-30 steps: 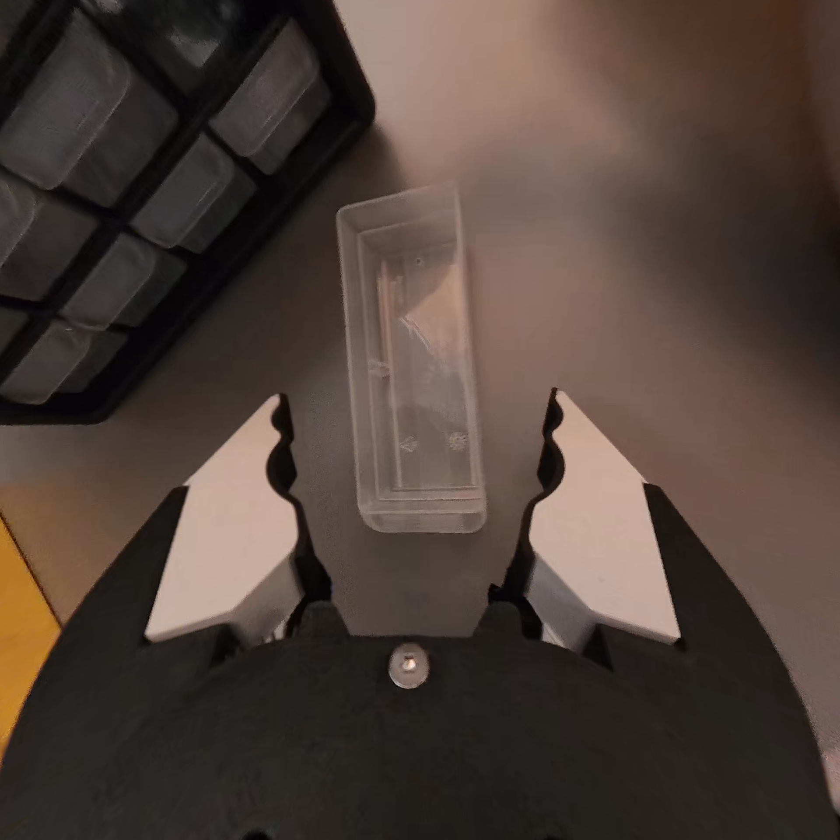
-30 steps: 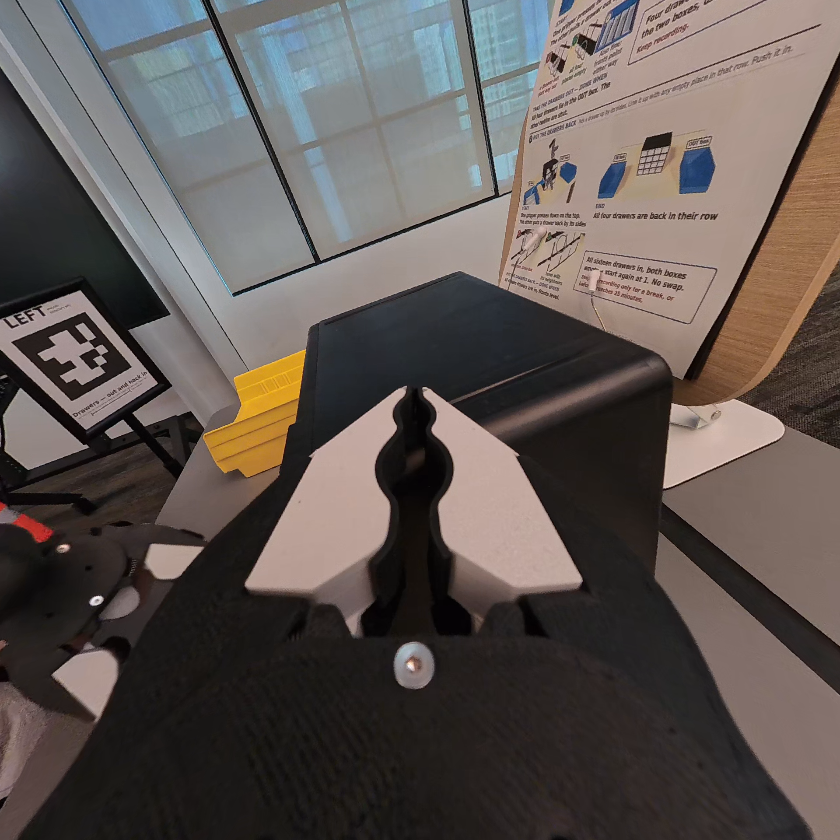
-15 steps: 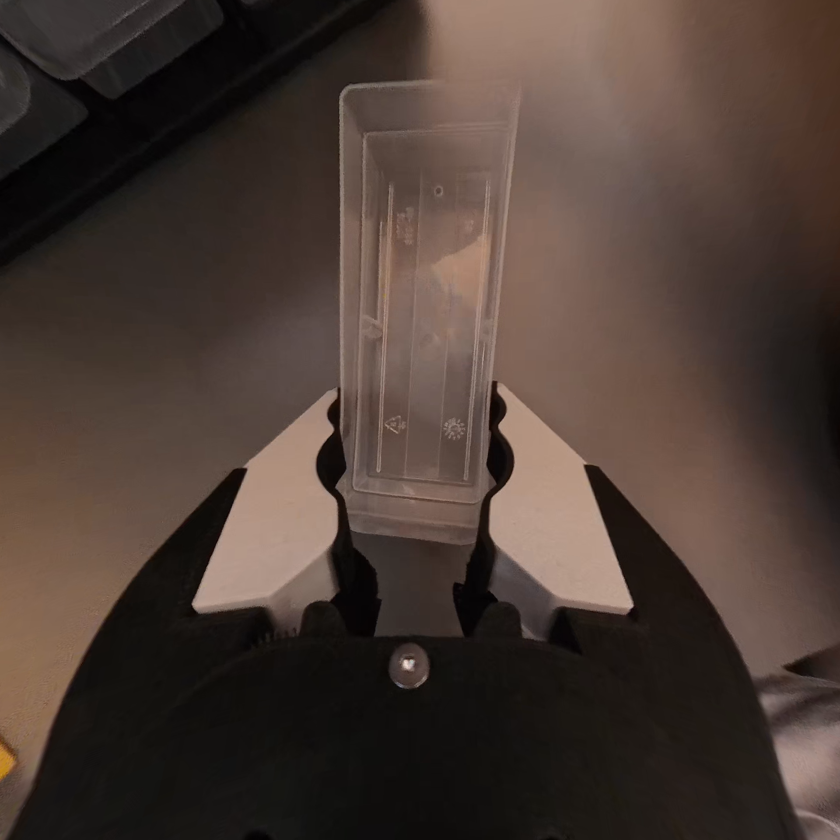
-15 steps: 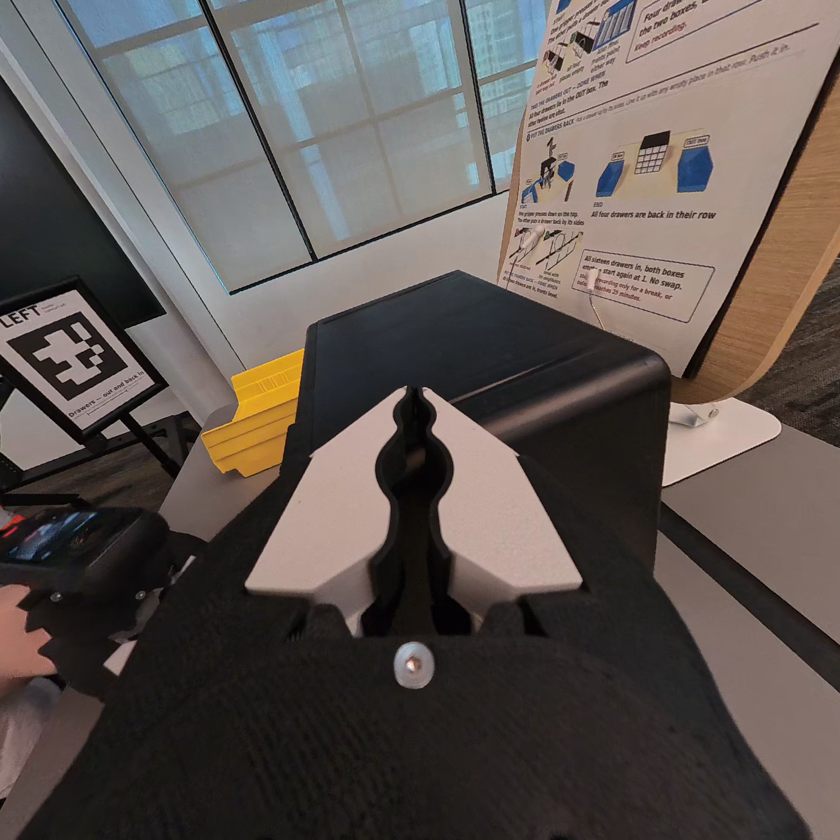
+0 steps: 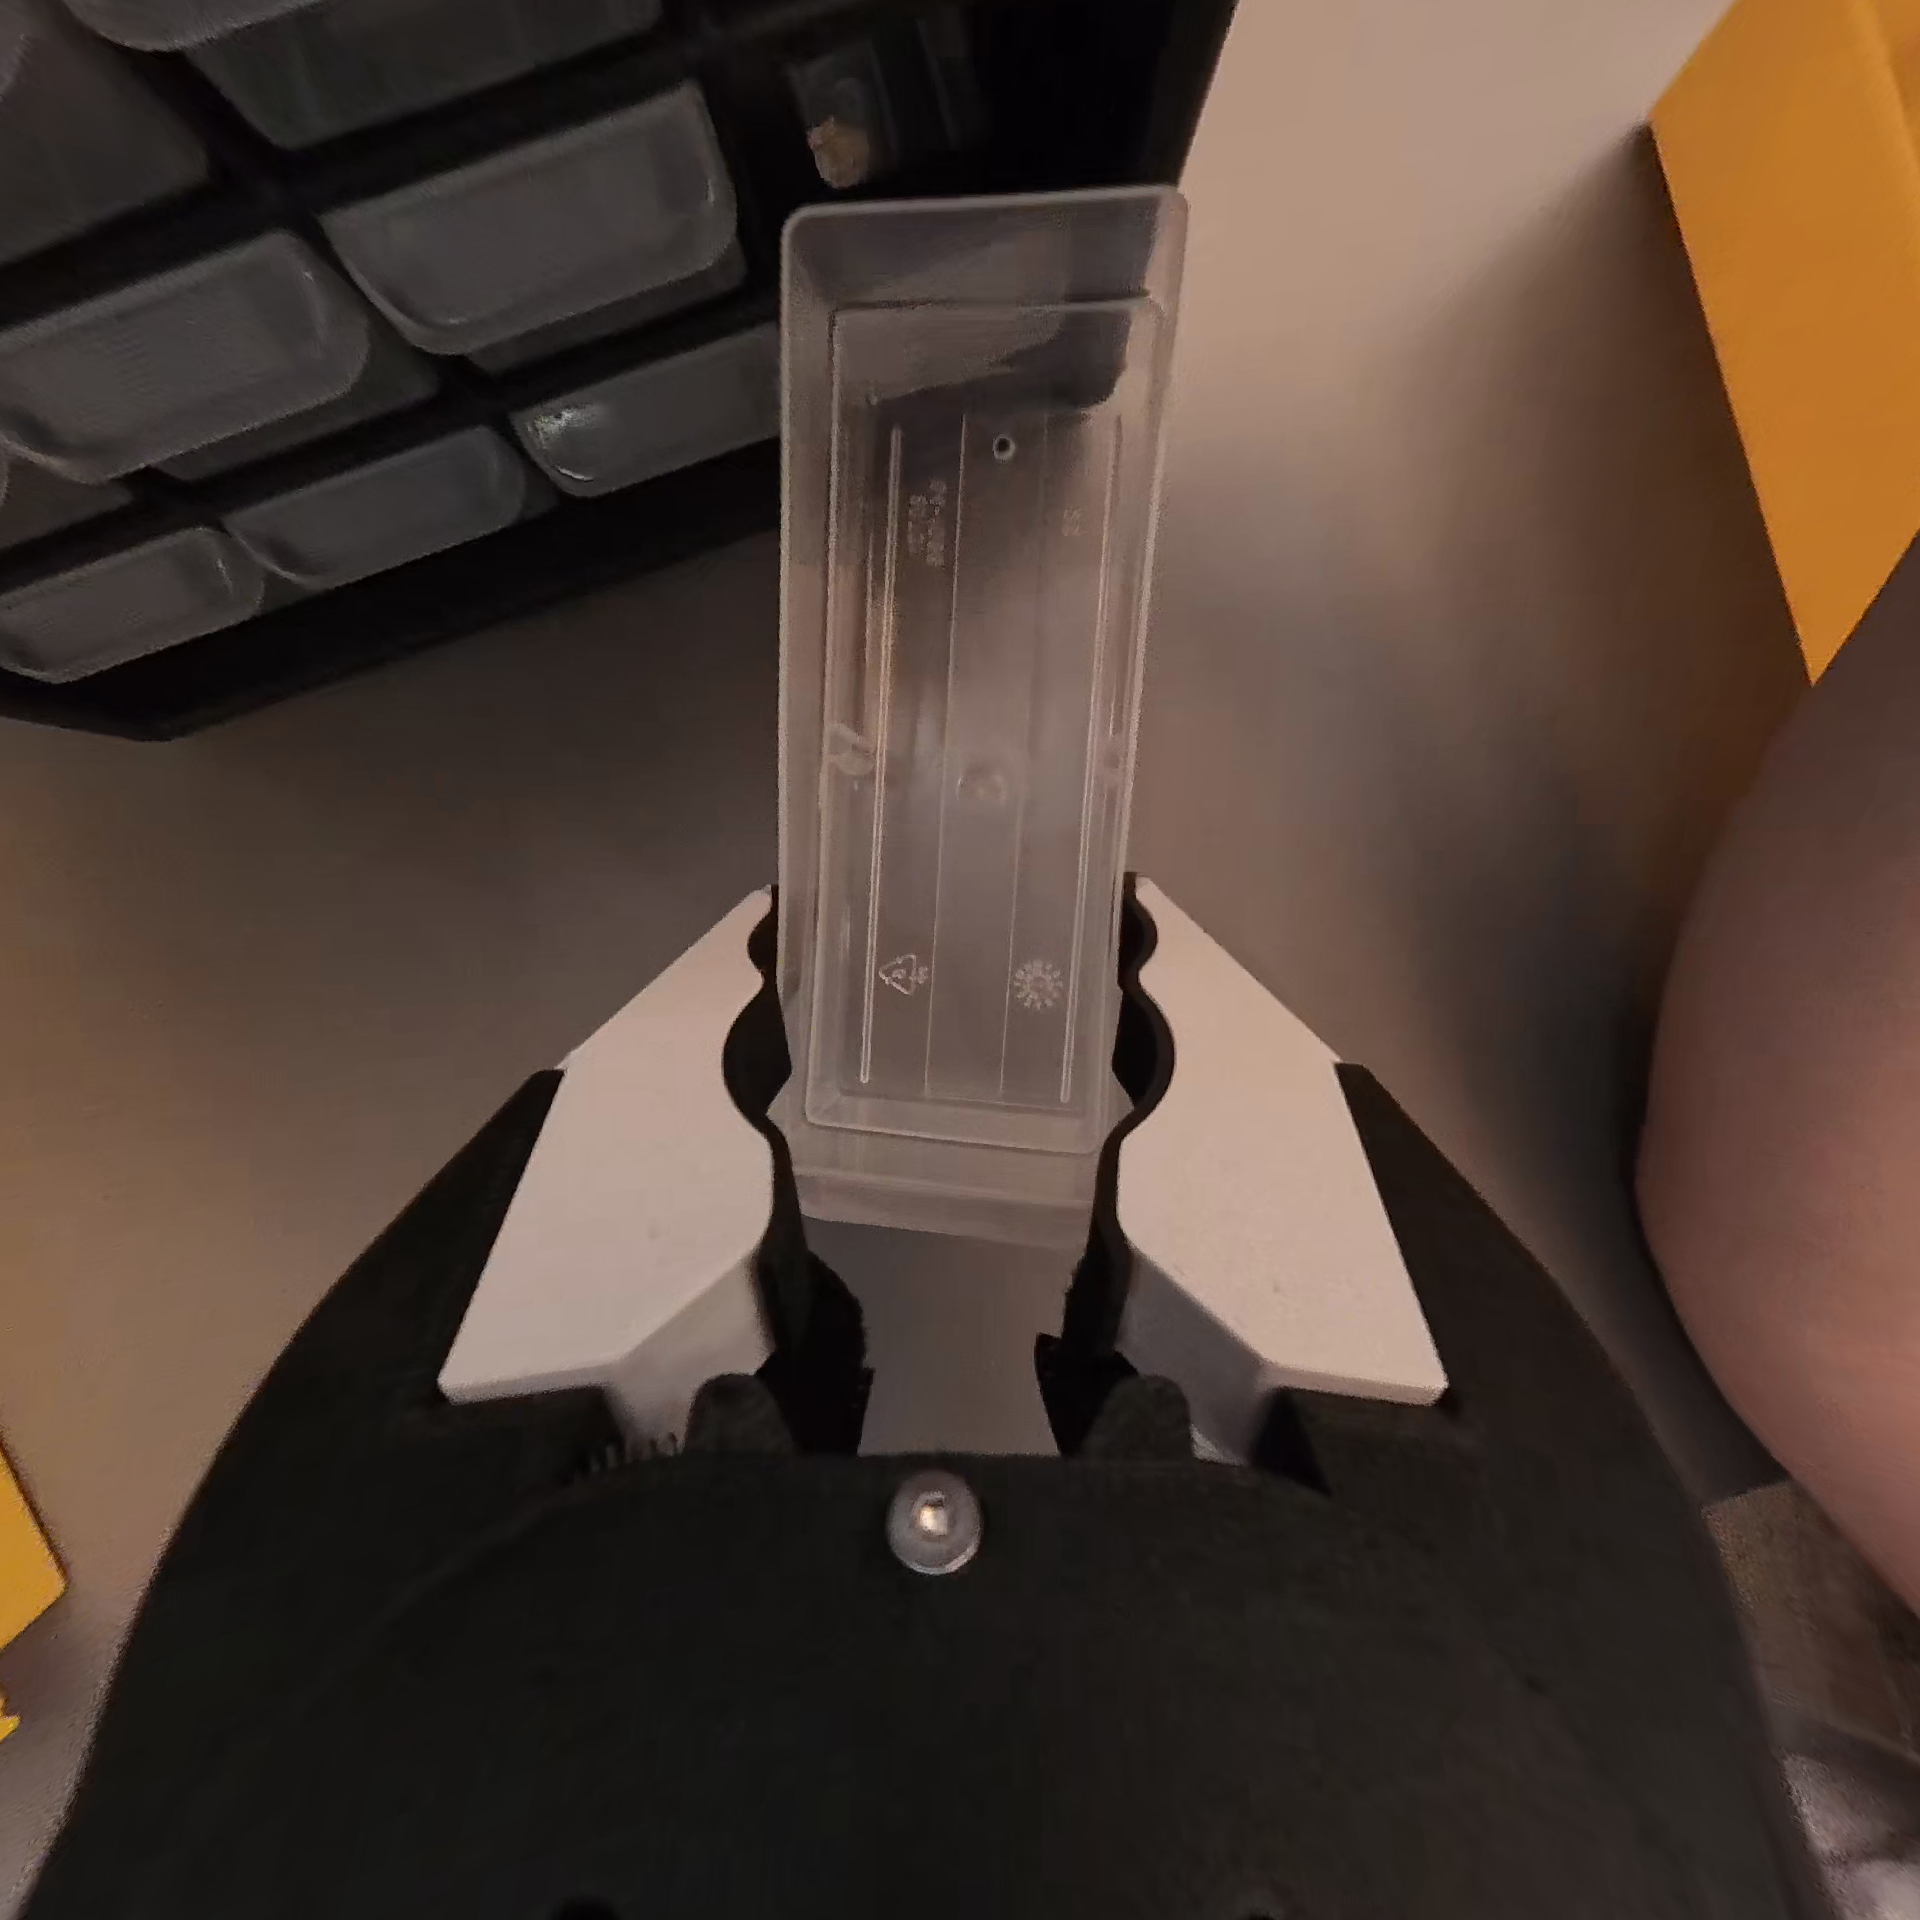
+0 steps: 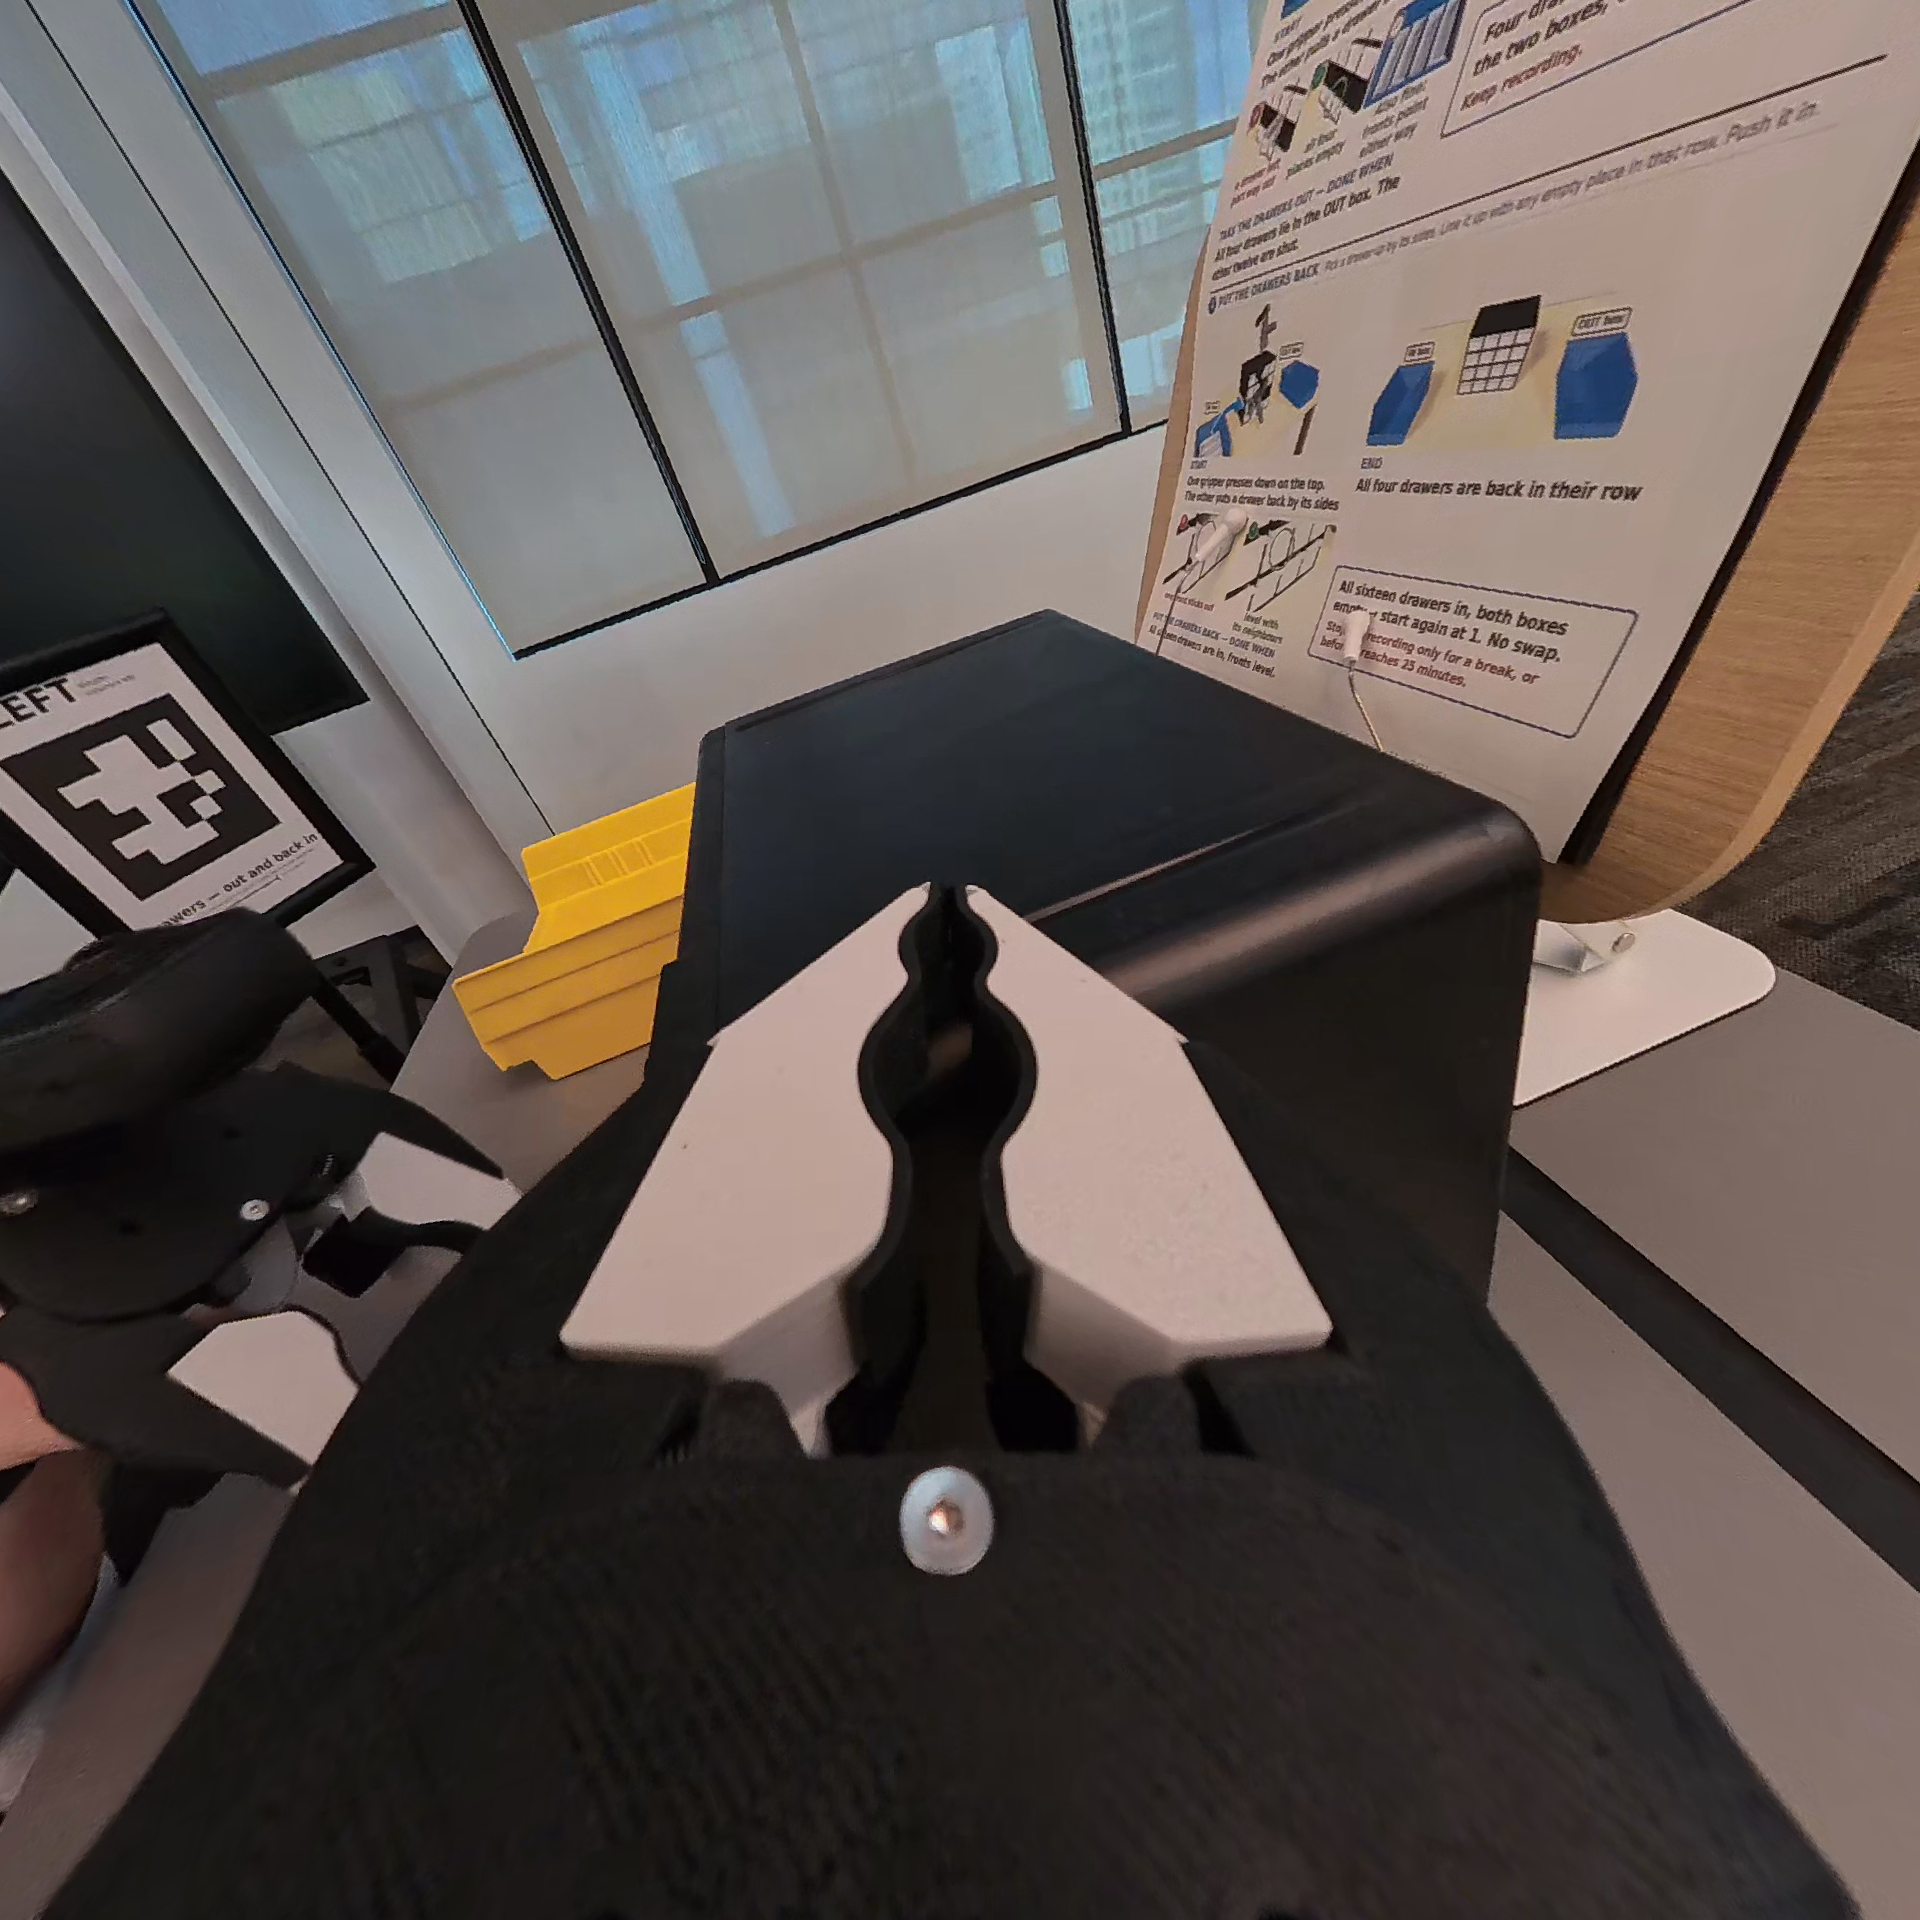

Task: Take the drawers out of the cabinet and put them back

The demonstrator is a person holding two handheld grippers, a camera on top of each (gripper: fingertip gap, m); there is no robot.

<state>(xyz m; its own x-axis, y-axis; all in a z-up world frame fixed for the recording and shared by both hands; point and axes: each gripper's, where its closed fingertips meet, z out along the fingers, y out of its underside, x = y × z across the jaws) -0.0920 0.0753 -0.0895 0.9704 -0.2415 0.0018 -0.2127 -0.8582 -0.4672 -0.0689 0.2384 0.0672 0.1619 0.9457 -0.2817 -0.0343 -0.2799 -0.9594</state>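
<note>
The left gripper (image 5: 945, 1039) pinches the clear drawer (image 5: 971, 665), its far end apparently near the cabinet (image 5: 312, 364) front. The right gripper (image 6: 948, 914), jaws pressed together, rests over the cabinet's top edge.

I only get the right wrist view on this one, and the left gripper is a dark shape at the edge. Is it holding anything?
Observer: Yes. The left gripper is shut on a clear rectangular plastic drawer, clamped across its long sides near one end.
Operator: Anything inside it?
Observer: It looks empty; only moulded marks show on its floor.
Operator: Any free slot in the black cabinet?
Observer: A dark gap on the black cabinet front, just past the drawer's far end, looks open.
</note>
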